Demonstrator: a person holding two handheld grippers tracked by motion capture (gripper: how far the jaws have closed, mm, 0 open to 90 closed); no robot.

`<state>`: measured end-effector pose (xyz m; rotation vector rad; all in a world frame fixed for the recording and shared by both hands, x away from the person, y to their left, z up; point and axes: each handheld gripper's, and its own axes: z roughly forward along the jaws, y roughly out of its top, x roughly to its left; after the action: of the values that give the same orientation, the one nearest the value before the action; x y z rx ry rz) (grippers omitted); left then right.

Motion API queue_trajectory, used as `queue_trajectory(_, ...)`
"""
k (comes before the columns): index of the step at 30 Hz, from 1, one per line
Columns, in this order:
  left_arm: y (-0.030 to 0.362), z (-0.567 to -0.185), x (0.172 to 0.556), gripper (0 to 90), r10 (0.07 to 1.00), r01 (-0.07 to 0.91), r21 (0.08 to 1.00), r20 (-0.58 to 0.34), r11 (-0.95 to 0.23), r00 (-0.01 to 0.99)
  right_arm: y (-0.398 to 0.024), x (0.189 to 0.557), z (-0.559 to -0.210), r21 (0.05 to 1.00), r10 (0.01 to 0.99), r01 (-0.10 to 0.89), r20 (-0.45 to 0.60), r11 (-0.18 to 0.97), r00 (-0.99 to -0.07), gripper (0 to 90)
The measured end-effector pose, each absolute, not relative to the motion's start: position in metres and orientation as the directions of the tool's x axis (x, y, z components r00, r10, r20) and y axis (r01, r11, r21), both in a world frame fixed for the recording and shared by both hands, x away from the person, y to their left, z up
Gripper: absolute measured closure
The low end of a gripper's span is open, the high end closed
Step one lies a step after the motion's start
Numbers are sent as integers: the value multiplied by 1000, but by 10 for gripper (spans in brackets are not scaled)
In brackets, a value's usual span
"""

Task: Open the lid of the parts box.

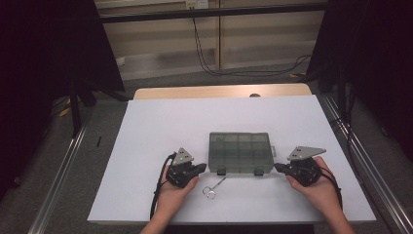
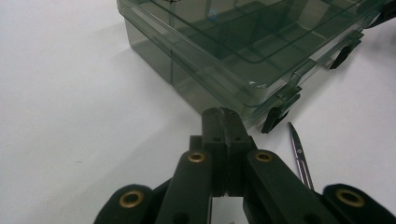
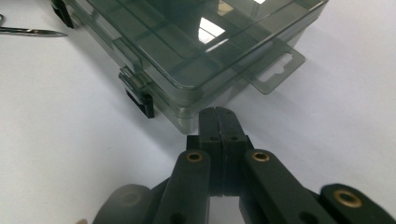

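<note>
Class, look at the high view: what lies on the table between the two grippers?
The smoky clear compartment box sits between the left gripper and right gripper, with small scissors just in front, nearer the left one.

Room was pretty dim in the high view, dark drapes swallowing both sides, and the white table (image 1: 160,131) was the only bright patch. Soft overhead light, so shadows stayed faint. The smoky plastic box (image 3: 196,42) caught a white glare spot on its lid in the right gripper view. Both gripper views went blurry at the bottom, closest to the lens.
</note>
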<state>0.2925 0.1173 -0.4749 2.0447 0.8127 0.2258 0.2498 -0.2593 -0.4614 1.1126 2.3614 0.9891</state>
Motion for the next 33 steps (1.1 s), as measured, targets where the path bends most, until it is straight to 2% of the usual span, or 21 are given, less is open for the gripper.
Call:
queue_trajectory(10, 117, -474, 292, 900, 613, 451, 805, -142, -385, 777, -260, 247, -454, 764, 769, 497, 1, 412, -639, 900)
queue_trajectory(21, 114, -466, 289, 900, 610, 429, 843, -160, -324, 776, -258, 245, -447, 802, 770, 464, 9, 375, -638, 900)
queue_trajectory(33, 108, -447, 293, 900, 618, 365, 896, -139, -255, 773, -253, 246, -438, 855, 810, 432, 23, 289, -586, 900)
